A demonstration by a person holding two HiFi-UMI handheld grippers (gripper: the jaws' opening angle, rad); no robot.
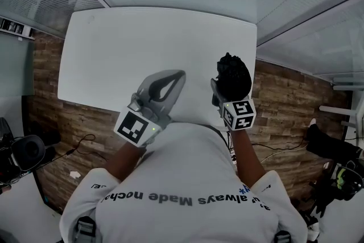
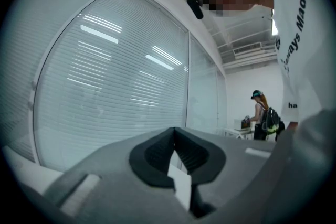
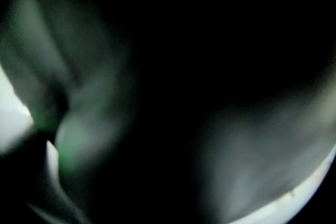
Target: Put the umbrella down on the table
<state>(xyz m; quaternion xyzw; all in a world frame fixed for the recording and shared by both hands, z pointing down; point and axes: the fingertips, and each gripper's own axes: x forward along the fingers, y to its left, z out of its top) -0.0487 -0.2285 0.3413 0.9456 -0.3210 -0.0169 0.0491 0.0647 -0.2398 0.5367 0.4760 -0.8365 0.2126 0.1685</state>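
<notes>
The white table (image 1: 114,54) spreads out ahead of both grippers, and each tool reaches over its near edge. Beyond the left gripper (image 1: 181,73), a glass wall with blinds (image 2: 105,76) fills that gripper's view. The folded black umbrella (image 1: 233,74) sits bunched in the right gripper (image 1: 227,91), held above the tabletop. Its dark fabric crowds the right gripper view, so the jaws stand fairly wide around it. The left gripper's jaws meet at their tips with nothing between them.
</notes>
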